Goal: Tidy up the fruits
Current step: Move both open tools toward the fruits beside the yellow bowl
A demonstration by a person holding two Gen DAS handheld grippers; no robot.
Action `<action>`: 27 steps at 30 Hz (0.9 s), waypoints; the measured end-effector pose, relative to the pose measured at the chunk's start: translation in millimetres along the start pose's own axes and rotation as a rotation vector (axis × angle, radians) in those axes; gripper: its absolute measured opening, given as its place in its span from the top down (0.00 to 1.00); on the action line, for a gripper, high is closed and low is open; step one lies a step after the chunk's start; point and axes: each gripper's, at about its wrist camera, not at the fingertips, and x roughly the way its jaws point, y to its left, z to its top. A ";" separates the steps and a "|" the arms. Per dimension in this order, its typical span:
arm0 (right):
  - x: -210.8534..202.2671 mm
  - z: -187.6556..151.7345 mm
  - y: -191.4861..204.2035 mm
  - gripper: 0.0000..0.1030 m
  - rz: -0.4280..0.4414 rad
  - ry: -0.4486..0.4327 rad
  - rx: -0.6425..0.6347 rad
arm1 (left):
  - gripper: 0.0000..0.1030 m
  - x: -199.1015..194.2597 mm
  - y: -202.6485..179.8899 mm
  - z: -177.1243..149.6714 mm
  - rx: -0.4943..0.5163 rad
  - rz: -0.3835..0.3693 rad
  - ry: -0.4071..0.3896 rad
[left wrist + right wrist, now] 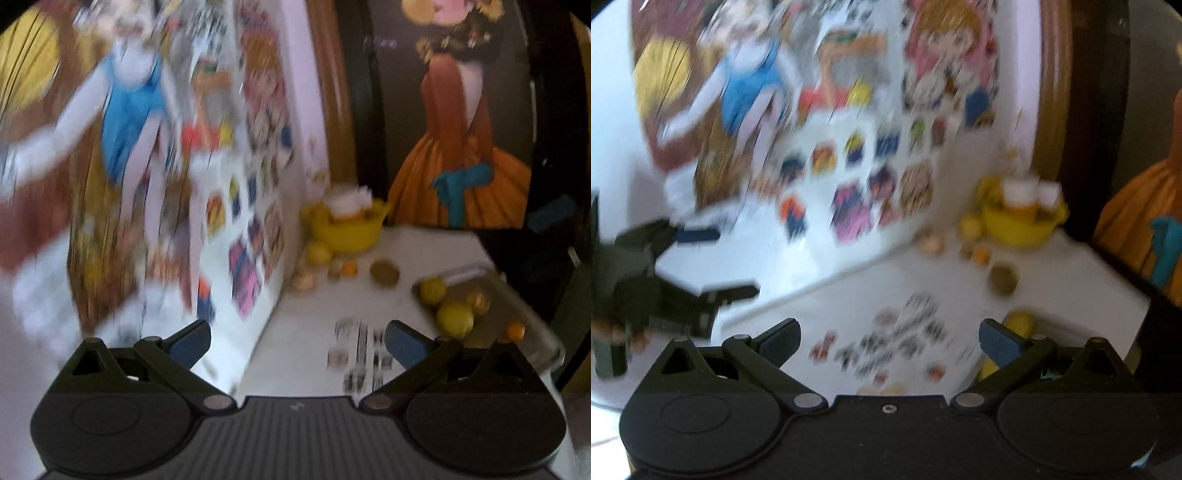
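Beside the yellow bowl [345, 230], which holds pale blurred items, a tray [532, 314] carries lemons [455, 318], while both the left gripper [297, 343] and right gripper [889, 341] gape wide, empty.

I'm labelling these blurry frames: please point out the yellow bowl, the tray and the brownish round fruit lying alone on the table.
yellow bowl [345, 234]: left wrist view, front wall.
tray [546, 341]: left wrist view, near right rim.
brownish round fruit [1003, 279]: right wrist view, its middle.
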 end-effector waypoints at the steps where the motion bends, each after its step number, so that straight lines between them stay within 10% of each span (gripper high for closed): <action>1: -4.2 15.4 -7.3 0.01 -0.010 -0.014 0.009 | 0.01 -0.1 -3.5 11.2 0.016 0.004 -0.022; 11: 14.1 96.7 -101.2 0.01 -0.036 -0.124 0.169 | 0.00 46.3 -31.6 62.2 0.158 0.053 -0.039; 27: 143.1 57.8 -167.2 0.01 -0.064 -0.123 0.001 | 0.00 188.8 -37.3 38.8 0.355 -0.096 -0.075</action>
